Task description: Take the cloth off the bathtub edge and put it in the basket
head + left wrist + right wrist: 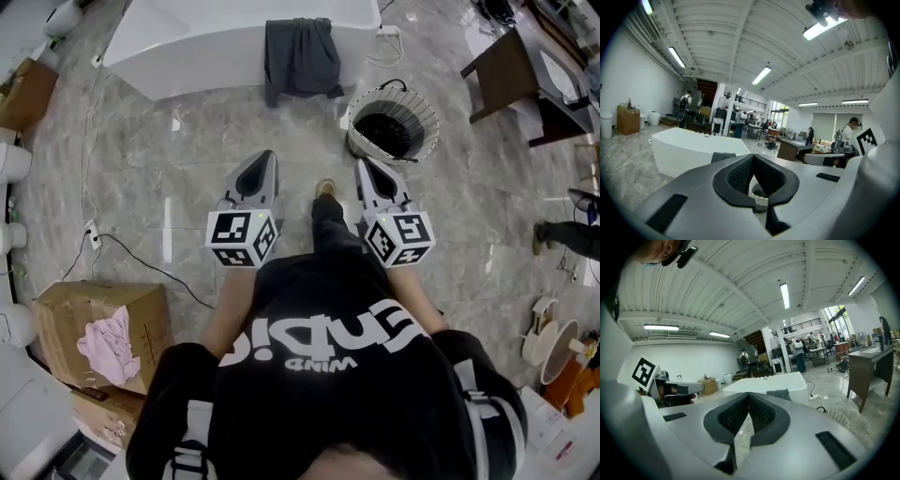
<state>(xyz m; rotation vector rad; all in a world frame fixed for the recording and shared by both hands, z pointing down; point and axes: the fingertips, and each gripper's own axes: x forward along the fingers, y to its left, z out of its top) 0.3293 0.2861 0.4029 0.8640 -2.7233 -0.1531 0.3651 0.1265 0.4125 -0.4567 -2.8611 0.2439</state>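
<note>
Left tongs [265,156], right tongs [364,161]: both shut, empty, well apart from target.

Dark grey limp cloth [300,56] draped over rim of glossy white bathtub [187,42], 12 o'clock. Round white openwork basket [427,108], dark inside, on polished grey marble floor [187,169] at 1 o'clock, near tub. Wire or wicker, hard to tell.

Risks:
- shallow pinch lets cloth slide into tub
- trailing fold catches rim, tips light basket
- white power strip [388,32] beside basket snags foot
</note>
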